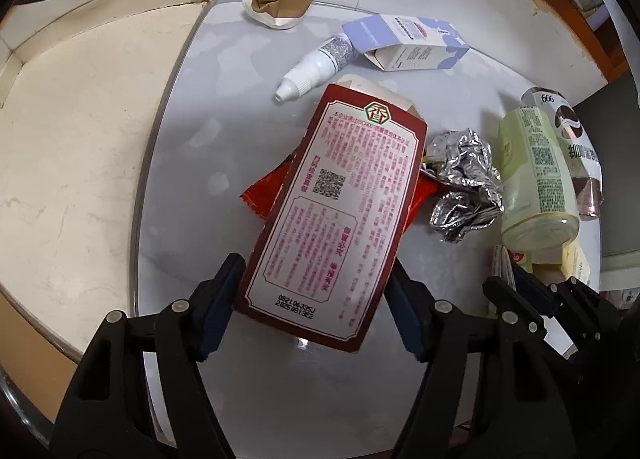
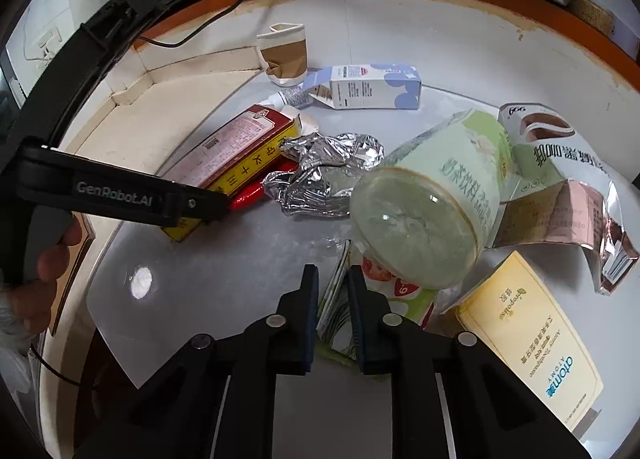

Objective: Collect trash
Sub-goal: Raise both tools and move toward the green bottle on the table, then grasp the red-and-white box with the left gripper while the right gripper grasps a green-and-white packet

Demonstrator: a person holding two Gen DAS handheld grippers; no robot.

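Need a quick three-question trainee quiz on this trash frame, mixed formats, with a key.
1. Which item sits between the fingers of the left gripper? A: paper cup. B: red box. C: foil ball.
2. True or false: the green bottle stands upright.
3. What is the right gripper shut on?

Key: 1 B. 2 False: it lies on its side. 3 A flat packet, pinched between the pads.
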